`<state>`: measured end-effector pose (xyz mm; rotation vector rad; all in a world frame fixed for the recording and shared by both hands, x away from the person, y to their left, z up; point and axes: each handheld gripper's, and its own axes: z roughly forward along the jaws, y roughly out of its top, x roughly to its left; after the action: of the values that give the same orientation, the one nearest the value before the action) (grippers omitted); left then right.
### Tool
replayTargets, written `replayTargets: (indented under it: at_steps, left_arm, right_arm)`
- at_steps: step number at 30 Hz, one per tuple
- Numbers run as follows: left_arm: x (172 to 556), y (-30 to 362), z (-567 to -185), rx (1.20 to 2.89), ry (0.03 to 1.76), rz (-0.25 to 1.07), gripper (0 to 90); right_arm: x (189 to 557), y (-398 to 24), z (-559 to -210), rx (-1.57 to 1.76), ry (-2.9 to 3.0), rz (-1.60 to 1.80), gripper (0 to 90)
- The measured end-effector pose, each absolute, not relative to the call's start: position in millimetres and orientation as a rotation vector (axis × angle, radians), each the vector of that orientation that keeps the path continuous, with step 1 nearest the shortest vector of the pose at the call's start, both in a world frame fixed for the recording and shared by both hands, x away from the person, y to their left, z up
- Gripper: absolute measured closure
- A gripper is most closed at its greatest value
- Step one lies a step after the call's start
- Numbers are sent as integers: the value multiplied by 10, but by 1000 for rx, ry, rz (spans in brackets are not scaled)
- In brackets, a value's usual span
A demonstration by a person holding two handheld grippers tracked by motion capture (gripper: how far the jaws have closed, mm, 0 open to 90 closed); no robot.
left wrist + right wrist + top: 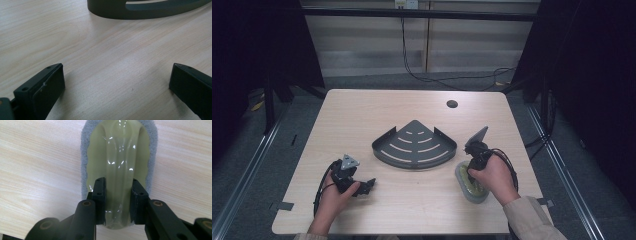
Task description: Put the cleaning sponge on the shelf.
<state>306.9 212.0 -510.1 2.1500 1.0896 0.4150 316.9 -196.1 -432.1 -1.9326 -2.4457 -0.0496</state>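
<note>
A scrubbing pad [463, 176] lies near the table's right edge: a grey oval pad [152, 147] with a glossy pale yellow-green plastic handle [120, 157] on top. My right gripper [474, 166] points down at it, and in the right gripper view this gripper [118, 187] has both jaws pressed on the sides of the handle's raised ridge. My left gripper [369, 184] rests low at the front left of the table. In the left gripper view it [116, 77] stands open over bare wood, nothing between its jaws.
A dark grey fan-shaped corner shelf [412, 162] with curved slots sits mid-table between the hands; its front wall [140, 12] lies just beyond the left jaws. A cable hole [452, 104] is at the back right. Cables [447, 80] run on the floor behind.
</note>
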Motion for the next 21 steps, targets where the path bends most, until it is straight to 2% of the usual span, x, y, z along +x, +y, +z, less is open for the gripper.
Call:
replayTargets:
  at_steps: [21]
  left_arm:
    - [3072, 2126, -5098, 2161, 1082, 416, 0]
  right_arm:
    - [3213, -1993, -4136, -1848, -2553, -30, 713]
